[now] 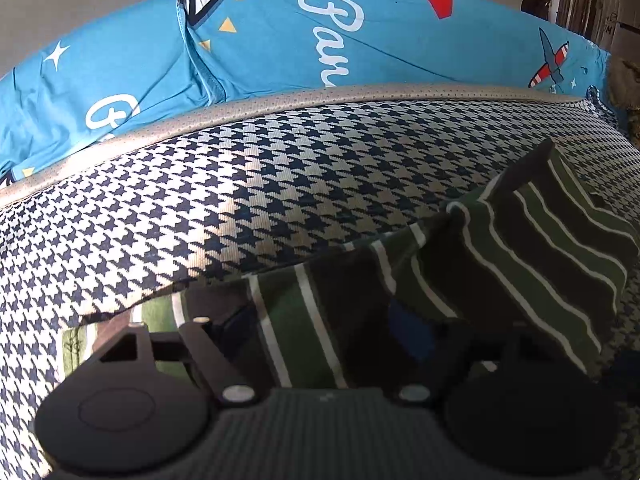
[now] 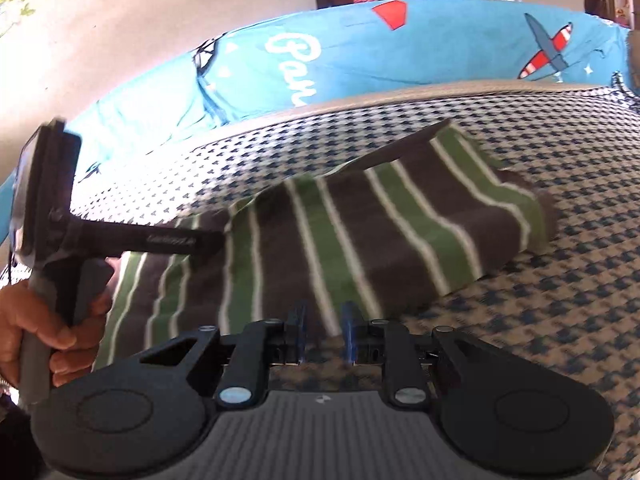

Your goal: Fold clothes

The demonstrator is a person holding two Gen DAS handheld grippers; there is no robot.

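Garment (image 2: pixel 360 232), striped green and brown, lies half-folded on the houndstooth bed (image 2: pixel 540 300); my left tongs (image 2: pixel 216 240) grip its edge, right tongs (image 2: pixel 324 332) look parted and empty; next, I judge, carry the edge across.

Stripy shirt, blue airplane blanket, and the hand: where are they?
Stripy shirt (image 2: pixel 360 232): right wrist view, on a green stripe mid-cloth.
Blue airplane blanket (image 1: pixel 280 52): left wrist view, on plain blue fabric.
Hand (image 2: pixel 28 320): right wrist view, on its knuckles.

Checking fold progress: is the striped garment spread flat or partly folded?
Partly folded: the striped garment is lifted and draped over itself on the houndstooth surface, not flat.
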